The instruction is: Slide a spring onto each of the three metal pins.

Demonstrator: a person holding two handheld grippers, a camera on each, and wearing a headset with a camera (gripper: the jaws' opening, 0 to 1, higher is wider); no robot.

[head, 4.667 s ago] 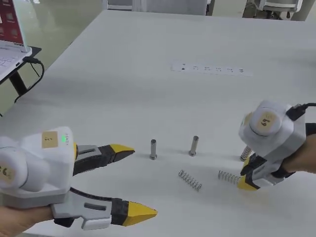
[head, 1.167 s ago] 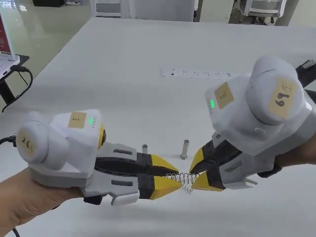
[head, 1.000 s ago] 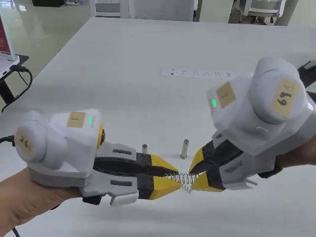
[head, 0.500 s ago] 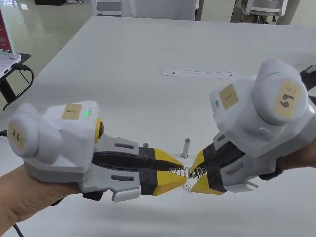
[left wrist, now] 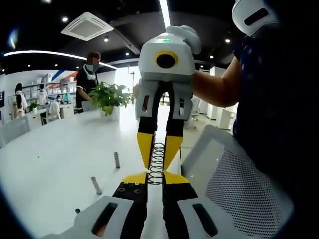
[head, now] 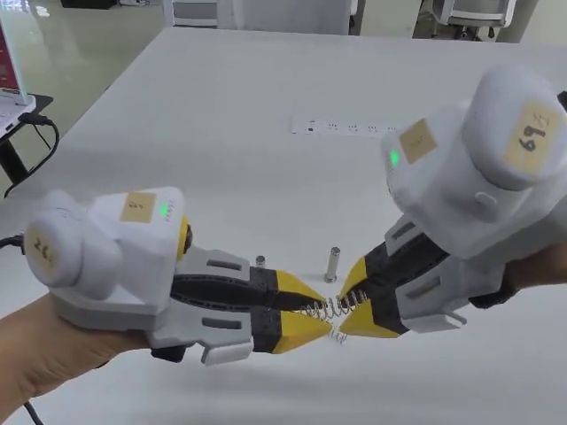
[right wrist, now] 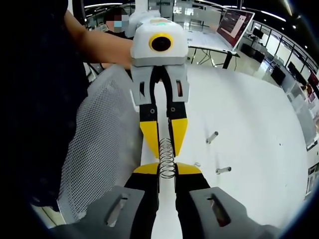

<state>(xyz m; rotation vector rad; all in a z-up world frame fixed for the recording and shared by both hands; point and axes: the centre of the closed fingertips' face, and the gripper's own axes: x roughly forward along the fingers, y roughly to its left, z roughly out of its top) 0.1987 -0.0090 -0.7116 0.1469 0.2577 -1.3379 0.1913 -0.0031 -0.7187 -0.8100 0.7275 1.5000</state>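
A small steel spring (head: 332, 307) hangs in the air above the white table, stretched between the two grippers. My left gripper (head: 312, 320) pinches its near end and my right gripper (head: 351, 304) pinches the other, yellow tips facing each other. In the left gripper view the spring (left wrist: 156, 164) rises from my own tips (left wrist: 155, 178) into the right gripper (left wrist: 159, 149). The right gripper view shows the spring (right wrist: 167, 157) between my tips (right wrist: 167, 170) and the left gripper (right wrist: 164, 134). Two bare metal pins (head: 333, 264) (head: 260, 262) stand upright just behind the tips.
A white power strip (head: 350, 128) lies further back on the table (head: 221, 133). A mesh chair back (right wrist: 102, 149) is under the grippers near the table edge. A laptop (right wrist: 235, 25) sits on a side desk. People stand in the room behind.
Earlier the grippers were apart, the left open and the right low beside springs on the table. They have come together on one spring, and the right gripper has since risen and tilted slightly.
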